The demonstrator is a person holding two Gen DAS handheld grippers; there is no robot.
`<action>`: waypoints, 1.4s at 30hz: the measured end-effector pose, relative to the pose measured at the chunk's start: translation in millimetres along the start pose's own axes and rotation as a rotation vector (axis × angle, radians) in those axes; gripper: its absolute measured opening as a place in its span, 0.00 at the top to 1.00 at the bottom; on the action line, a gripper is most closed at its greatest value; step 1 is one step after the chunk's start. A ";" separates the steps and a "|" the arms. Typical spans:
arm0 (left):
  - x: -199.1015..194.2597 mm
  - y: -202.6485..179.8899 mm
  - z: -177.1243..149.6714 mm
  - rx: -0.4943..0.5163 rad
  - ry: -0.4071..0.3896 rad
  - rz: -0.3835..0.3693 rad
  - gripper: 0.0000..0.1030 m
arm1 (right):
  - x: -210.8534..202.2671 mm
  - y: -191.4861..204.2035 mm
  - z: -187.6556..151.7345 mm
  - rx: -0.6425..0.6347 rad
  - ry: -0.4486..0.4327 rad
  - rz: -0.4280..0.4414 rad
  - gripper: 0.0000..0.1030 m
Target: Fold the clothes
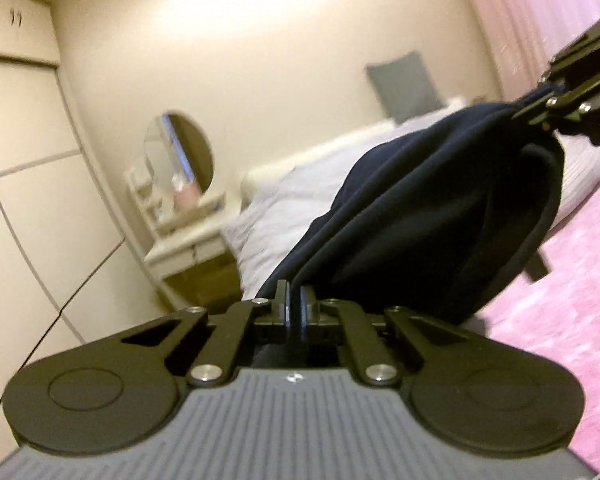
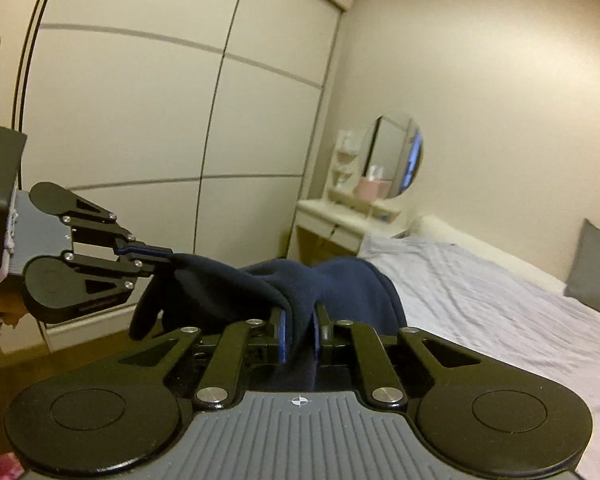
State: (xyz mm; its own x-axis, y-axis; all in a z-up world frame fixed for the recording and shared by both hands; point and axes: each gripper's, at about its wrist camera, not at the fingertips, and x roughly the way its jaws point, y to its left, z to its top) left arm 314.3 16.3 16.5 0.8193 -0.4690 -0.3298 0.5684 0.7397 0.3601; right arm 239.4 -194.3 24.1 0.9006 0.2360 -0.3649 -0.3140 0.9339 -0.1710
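Note:
A dark navy garment (image 1: 432, 216) hangs in the air, stretched between my two grippers. My left gripper (image 1: 295, 300) is shut on one edge of it. In the left wrist view my right gripper (image 1: 540, 106) shows at the upper right, shut on the other edge. In the right wrist view my right gripper (image 2: 299, 326) is shut on a thick bunch of the navy garment (image 2: 340, 284). My left gripper (image 2: 158, 254) shows at the left there, pinching the cloth's far end. The garment's lower part is hidden behind the gripper bodies.
A bed with a pale lilac sheet (image 2: 480, 292) and a grey pillow (image 2: 594, 268) lies to the right. A white dressing table with a round mirror (image 2: 396, 156) stands by the wall. White wardrobe doors (image 2: 140, 100) fill the left. A pink rug (image 1: 560, 300) covers the floor.

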 end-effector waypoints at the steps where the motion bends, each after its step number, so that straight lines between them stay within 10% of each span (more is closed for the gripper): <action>1: -15.2 -9.3 4.4 0.000 -0.015 -0.015 0.97 | -17.6 0.5 0.7 0.011 -0.004 -0.007 0.90; 9: -115.5 -143.4 -10.0 -0.087 0.050 -0.282 0.98 | -168.1 -28.1 -68.2 0.145 0.146 -0.079 0.90; 16: -140.9 -314.0 -76.5 -0.217 0.395 -0.553 0.96 | -284.5 -69.3 -246.3 0.252 0.518 -0.145 0.90; 22: -170.7 -399.1 -127.5 -0.164 0.584 -0.526 0.82 | -333.7 -82.8 -379.5 0.226 0.844 -0.196 0.88; 24: -182.3 -393.0 -141.2 -0.174 0.616 -0.490 0.71 | -359.9 -75.4 -386.4 0.188 0.835 -0.170 0.63; 25: -186.9 -389.1 -148.3 -0.166 0.628 -0.468 0.69 | -365.6 -73.0 -387.5 0.180 0.820 -0.151 0.27; 27: -189.1 -382.8 -161.6 -0.129 0.656 -0.425 0.69 | -377.2 -55.6 -397.2 0.174 0.769 -0.090 0.19; 36: -195.0 -328.8 -207.3 -0.080 0.678 -0.307 0.58 | -250.8 62.8 -400.7 0.112 0.676 0.169 0.19; 42: -186.6 -283.7 -245.9 -0.151 0.709 -0.252 0.57 | -125.2 111.7 -424.2 0.181 0.770 0.156 0.19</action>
State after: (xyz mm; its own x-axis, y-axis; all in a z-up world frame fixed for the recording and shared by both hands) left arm -18.3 12.6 -238.8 0.3932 -0.2477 -0.8855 0.6732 0.7335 0.0937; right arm -35.9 -233.5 -337.5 0.3697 0.1771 -0.9121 -0.3060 0.9501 0.0605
